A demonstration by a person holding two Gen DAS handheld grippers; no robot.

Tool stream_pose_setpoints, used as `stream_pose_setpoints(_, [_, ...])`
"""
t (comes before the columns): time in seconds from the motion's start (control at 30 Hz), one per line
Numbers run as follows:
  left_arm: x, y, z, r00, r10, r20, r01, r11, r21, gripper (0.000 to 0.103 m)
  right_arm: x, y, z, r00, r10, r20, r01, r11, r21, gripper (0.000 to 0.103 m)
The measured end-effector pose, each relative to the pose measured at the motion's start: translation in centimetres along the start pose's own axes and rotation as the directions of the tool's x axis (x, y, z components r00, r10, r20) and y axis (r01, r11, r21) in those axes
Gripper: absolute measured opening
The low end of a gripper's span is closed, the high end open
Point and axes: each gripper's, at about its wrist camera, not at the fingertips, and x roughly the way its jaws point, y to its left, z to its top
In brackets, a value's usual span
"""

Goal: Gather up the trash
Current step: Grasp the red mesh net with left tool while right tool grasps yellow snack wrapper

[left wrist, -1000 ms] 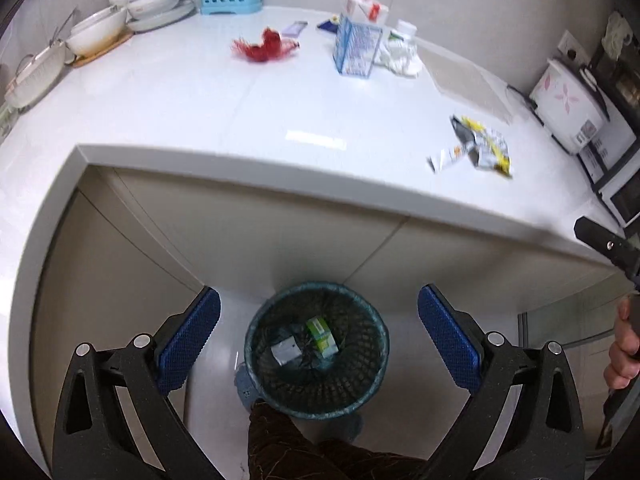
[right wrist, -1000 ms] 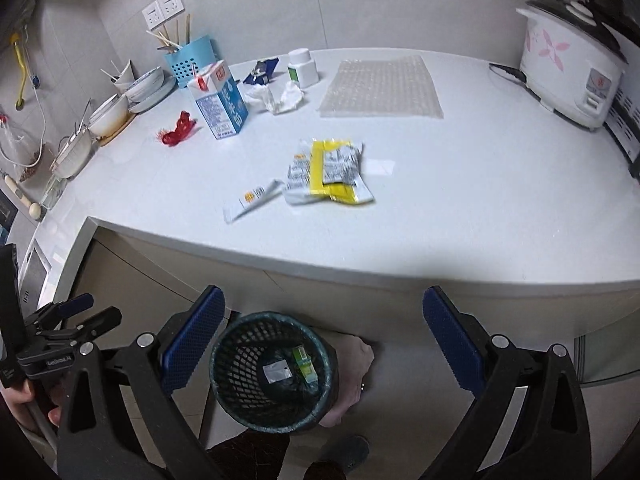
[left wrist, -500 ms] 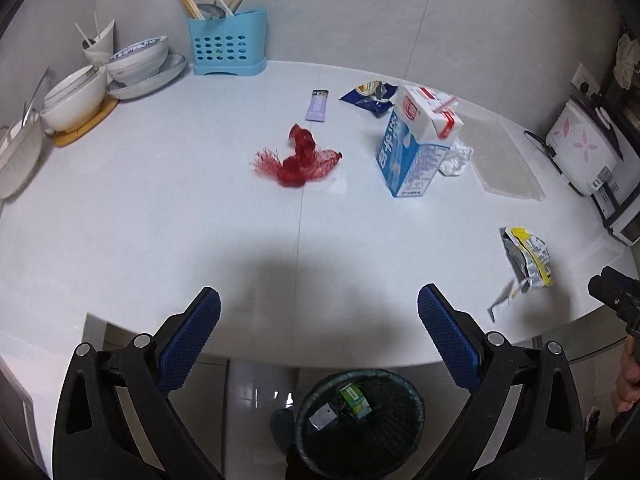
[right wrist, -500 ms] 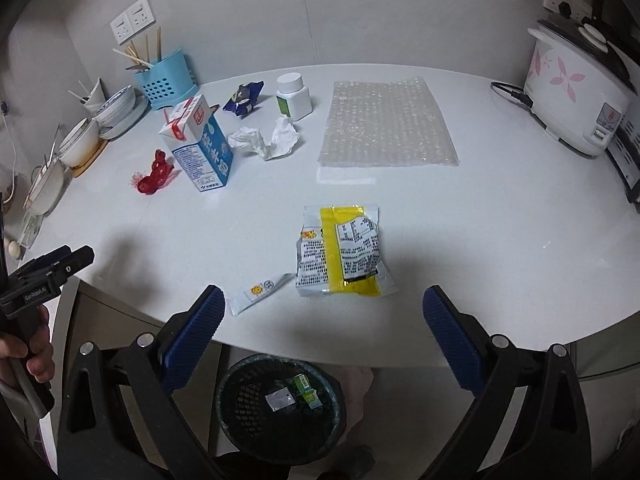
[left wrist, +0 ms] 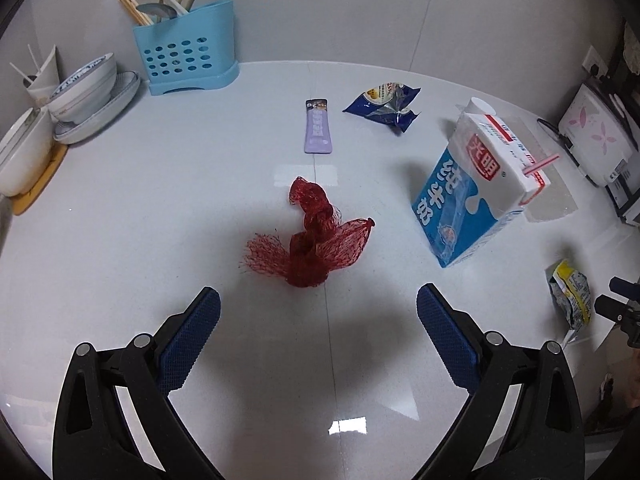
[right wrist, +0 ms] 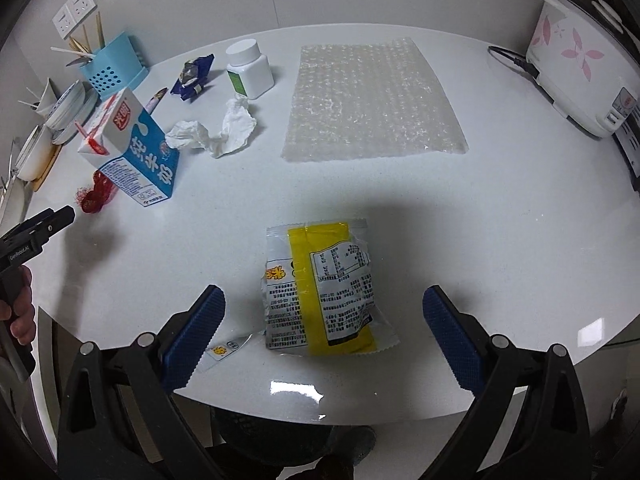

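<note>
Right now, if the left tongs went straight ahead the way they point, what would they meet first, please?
Most likely the red mesh net, lying on the white counter centred ahead of the open left tongs. Nothing shows between them, though depth is uncertain.

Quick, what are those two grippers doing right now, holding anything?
Left gripper: open, empty, facing the red mesh net.
Right gripper: open, empty, over the yellow snack wrapper.
</note>
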Motion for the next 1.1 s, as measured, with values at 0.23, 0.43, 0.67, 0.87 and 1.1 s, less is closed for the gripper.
stream_pose_setpoints(0.23, [2.9,0.3,1.9,0.999,-0.011,-0.039,0.012,1.000,0.011,0.096,2.6,-0.3,0.7,0.997,-0.003,-0.080,0.004,1.000,0.020,0.091])
stream_pose_setpoints(0.43, [4.9,0.5,2.6,0.997,-0.010,-0.072,0.011,1.000,0.011,0.096,4.6,0.3,1.2,0.988,0.015,-0.156,-0.009,0.999,0.040,0.085])
stream_pose_setpoints(0.67, [5.8,0.5,2.6,0.996,-0.002,-0.085,0.004,1.000,0.024,0.068,5.5,2.1,1.1,0.980,-0.077,-0.185,0.074,0.997,-0.027,0.066])
stream_pose_setpoints(0.87, [5.8,-0.1,3.0,0.996,-0.006,-0.088,0.011,0.998,0.055,0.019,5.3,2.2,1.6,0.977,-0.081,-0.200,0.082,0.997,-0.005,0.050])
stream_pose_setpoints(1.1, [5.6,-0.8,2.6,0.996,-0.002,-0.086,0.010,0.996,0.087,0.014,5.1,1.6,2.6,0.975,-0.084,-0.206,0.090,0.996,0.020,0.031])
